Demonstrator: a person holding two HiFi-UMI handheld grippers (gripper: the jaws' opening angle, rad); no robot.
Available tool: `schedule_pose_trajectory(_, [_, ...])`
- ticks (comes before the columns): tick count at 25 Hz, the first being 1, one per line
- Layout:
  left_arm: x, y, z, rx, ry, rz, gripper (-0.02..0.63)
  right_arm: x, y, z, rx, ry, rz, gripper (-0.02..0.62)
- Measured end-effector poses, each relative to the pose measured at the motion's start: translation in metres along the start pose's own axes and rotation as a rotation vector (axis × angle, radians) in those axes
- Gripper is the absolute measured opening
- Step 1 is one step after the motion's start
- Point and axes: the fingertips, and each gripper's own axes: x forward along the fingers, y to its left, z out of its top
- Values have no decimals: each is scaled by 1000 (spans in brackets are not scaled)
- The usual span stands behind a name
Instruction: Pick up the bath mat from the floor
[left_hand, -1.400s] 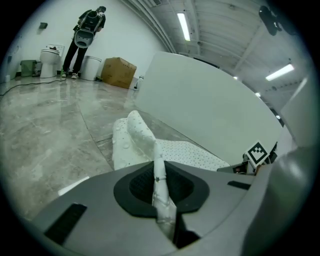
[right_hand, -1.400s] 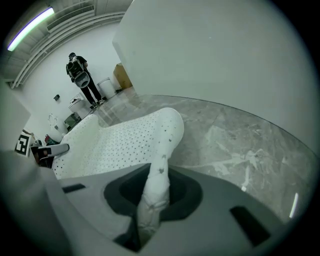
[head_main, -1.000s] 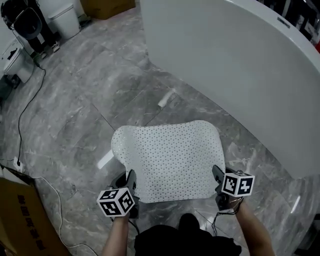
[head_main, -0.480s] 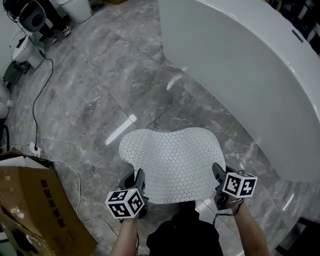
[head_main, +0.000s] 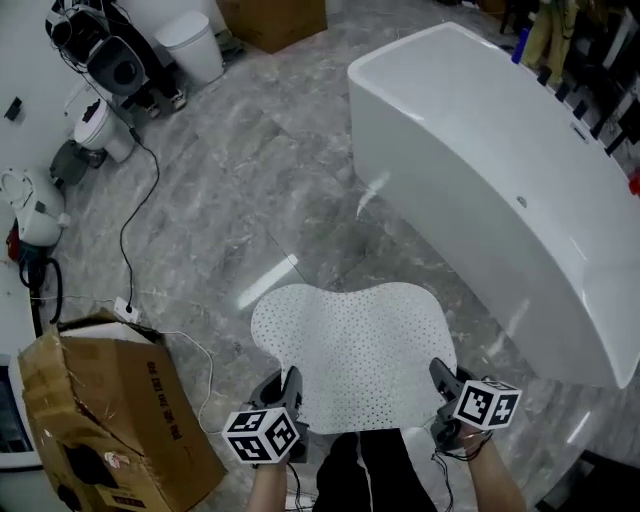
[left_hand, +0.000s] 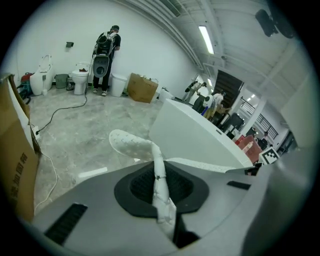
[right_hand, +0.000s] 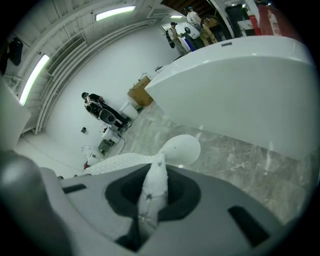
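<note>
A white oval bathtub (head_main: 480, 170) stands at far right on the grey marble floor (head_main: 220, 190). The white perforated rubber bath mat (head_main: 355, 350) hangs above the floor, near centre. The fingers (left_hand: 135, 187) of the left gripper (head_main: 290, 380) and right gripper (head_main: 440, 372) pinch its near corners.

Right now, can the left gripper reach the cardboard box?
Likely not yet: left gripper is shut on the bath mat, as is the right gripper. Path to the cardboard box looks clear.
</note>
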Motion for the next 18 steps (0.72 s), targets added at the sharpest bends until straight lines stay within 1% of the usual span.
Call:
schedule_pose_trajectory(4, [-59, -35, 52, 5, -44, -1, 26, -63, 53, 32, -11, -33, 35, 28])
schedule_pose_trajectory(9, [-100, -72, 109, 15, -140, -16, 27, -107, 96, 79, -67, -89, 102, 28])
schedule_pose_trajectory(14, [-130, -104, 148, 45, -209, -33, 26, -137, 133, 114, -99, -141, 169, 28])
schedule_pose_trajectory(18, [-153, -120, 173, 72, -271, -55, 28, -156, 162, 131, -138, -184, 215, 28])
